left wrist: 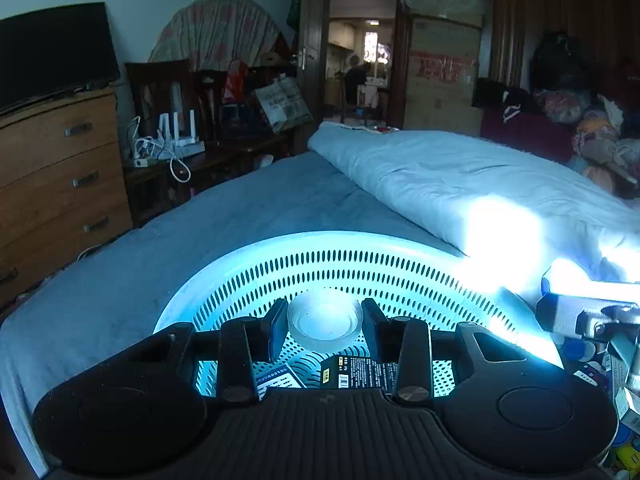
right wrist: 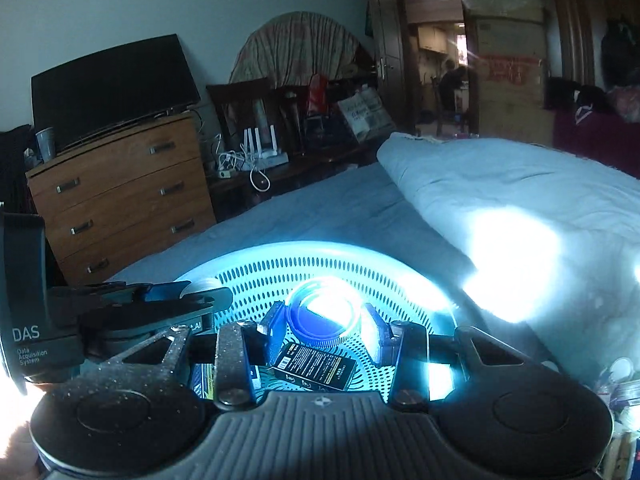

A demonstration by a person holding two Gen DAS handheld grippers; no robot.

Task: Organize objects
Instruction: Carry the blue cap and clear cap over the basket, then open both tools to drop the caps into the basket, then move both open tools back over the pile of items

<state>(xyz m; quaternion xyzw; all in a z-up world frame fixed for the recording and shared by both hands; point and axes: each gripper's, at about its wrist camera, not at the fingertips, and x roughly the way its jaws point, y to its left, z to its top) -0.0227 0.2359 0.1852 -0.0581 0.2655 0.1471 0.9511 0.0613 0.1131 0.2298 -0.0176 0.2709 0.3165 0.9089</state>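
A bed [left wrist: 248,208] carries a perforated white basket [left wrist: 360,268]. Above the basket, the left tool [left wrist: 325,324] clamps a clear tape roll [left wrist: 325,326]; the right tool [right wrist: 325,324] clamps a blue-rimmed roll [right wrist: 320,326]. Dark packets [right wrist: 314,366] lie in the basket below.

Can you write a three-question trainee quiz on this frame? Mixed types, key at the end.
1. True or false: the left gripper is shut on a clear round tape roll.
2. The perforated basket sits on: A) the dresser B) the bed C) the floor.
3. What does the right gripper hold, and over what?

Key:
1. True; both pads press its sides.
2. B, on the blue bed, beside the rolled quilt.
3. A blue-rimmed round roll, glare hides detail; held over the basket, above a black packet.
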